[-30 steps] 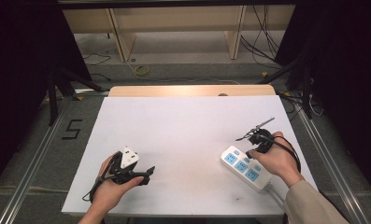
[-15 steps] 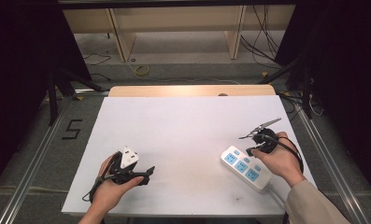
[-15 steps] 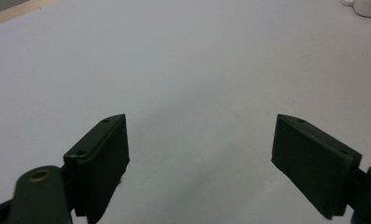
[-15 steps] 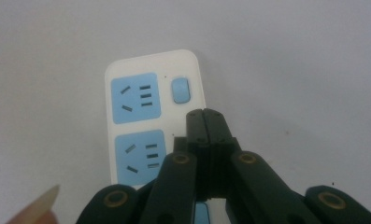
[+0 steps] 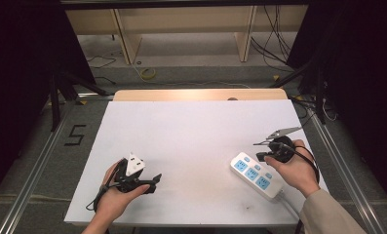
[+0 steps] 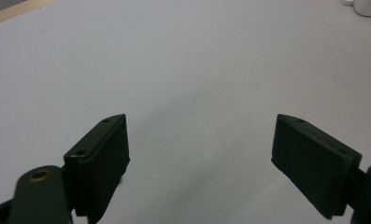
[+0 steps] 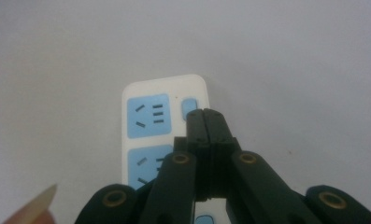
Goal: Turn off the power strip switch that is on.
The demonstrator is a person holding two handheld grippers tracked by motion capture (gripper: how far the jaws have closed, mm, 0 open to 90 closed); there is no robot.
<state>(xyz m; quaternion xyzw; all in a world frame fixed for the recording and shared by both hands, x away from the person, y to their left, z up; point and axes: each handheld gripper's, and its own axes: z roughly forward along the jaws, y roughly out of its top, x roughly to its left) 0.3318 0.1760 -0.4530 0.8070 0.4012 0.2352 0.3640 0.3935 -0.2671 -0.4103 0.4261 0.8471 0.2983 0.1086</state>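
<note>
A white power strip [image 5: 257,175] with blue sockets lies at the table's right front; its cord runs off the front edge. My right gripper [image 5: 257,156] hovers over the strip's far end. In the right gripper view the right gripper [image 7: 205,113] is shut with nothing between the jaws. Its tips lie over the small blue button [image 7: 188,106] beside the first socket of the power strip [image 7: 148,116]; whether they touch it I cannot tell. My left gripper [image 5: 154,178] rests at the left front, pointing right. The left gripper [image 6: 199,135] stands open over bare table.
The white table top [image 5: 196,136] has a wooden strip [image 5: 201,95] along its far edge. Behind the table are floor cables and wooden shelf legs. A corner of the white strip [image 6: 365,4] shows far off in the left gripper view.
The right hand has shifted slightly to the right over the strip's far end, its jaws staying shut. The left hand has not moved.
</note>
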